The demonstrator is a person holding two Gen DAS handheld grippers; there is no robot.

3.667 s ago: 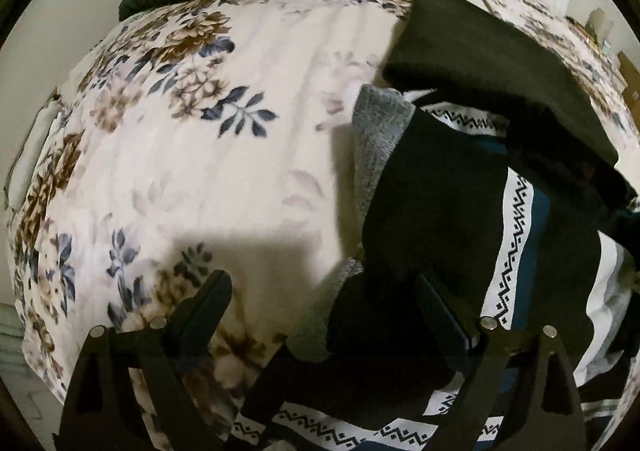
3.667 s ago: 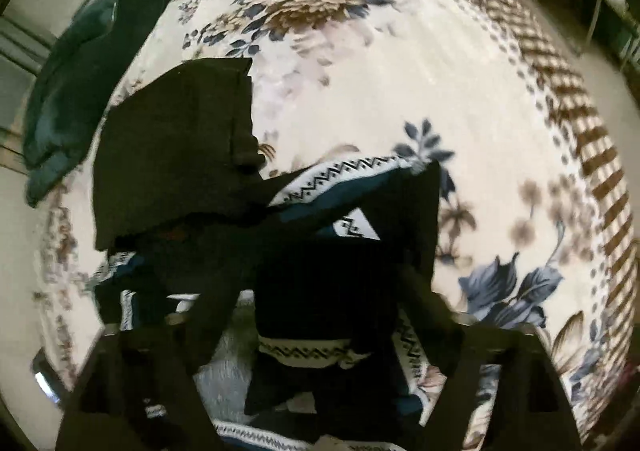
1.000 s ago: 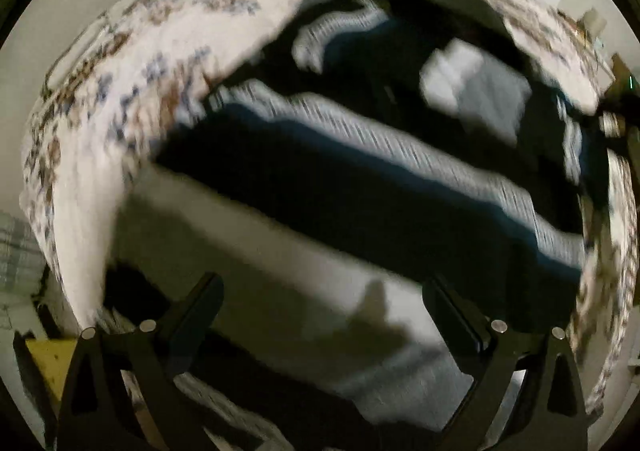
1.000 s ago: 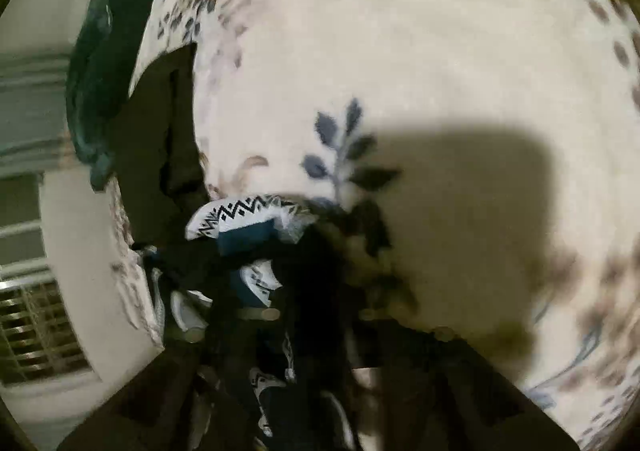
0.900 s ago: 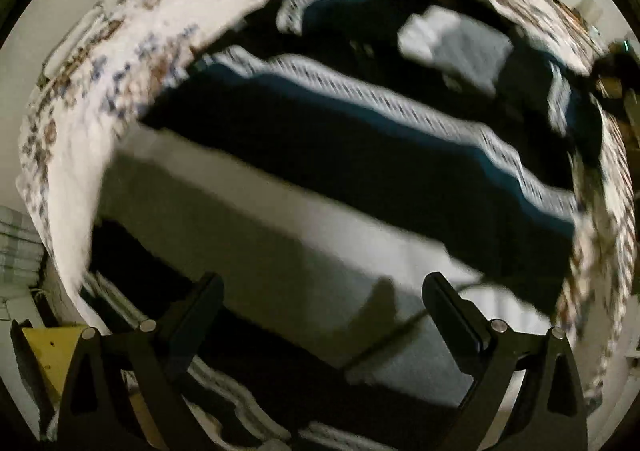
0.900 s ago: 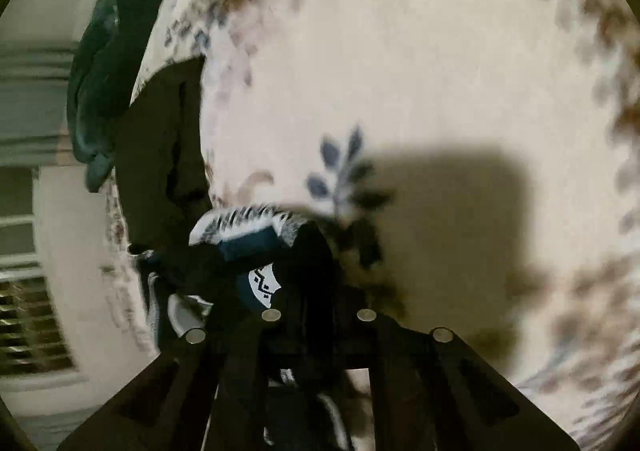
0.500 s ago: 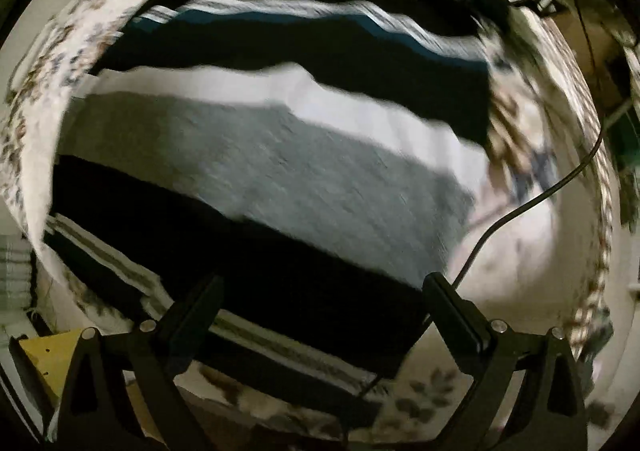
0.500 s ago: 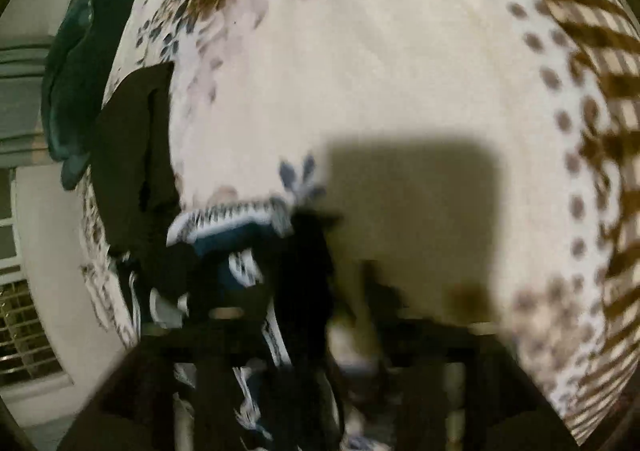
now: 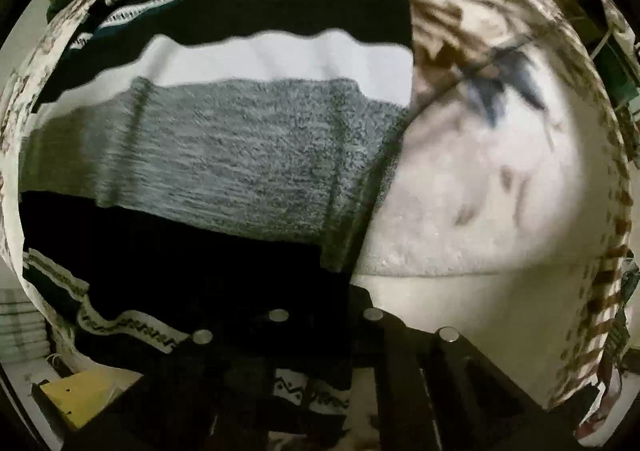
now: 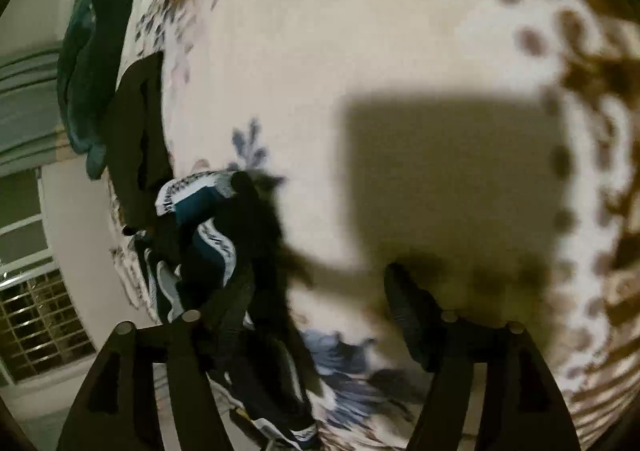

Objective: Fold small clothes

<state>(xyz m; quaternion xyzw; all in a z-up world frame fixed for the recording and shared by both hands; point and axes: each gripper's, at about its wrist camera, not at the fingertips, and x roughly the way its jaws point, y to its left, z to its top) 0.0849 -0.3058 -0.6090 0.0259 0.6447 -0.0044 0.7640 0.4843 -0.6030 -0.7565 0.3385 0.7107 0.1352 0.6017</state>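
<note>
The left tongs (image 9: pixel 320 321) are clenched on the black hem of a knitted sweater banded in black, grey, white and teal (image 9: pixel 224 155), which lies spread over a cream floral bed blanket (image 9: pixel 500 191). The right tongs (image 10: pixel 320 303) stand released above the blanket, the sweater's bunched end beside the left finger. A dark folded garment (image 10: pixel 138 131) and a teal quilt (image 10: pixel 88 63) lie beyond.

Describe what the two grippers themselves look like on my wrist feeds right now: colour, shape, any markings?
Both are matte black. The right gripper has two flat triangular arms with cut-out slots, round silver fasteners on top, and dark ribbed fingers. The left gripper shows the same black arms and four silver fasteners; its fingers are lost in dark fabric. No cables, labels or sleeves are visible.
</note>
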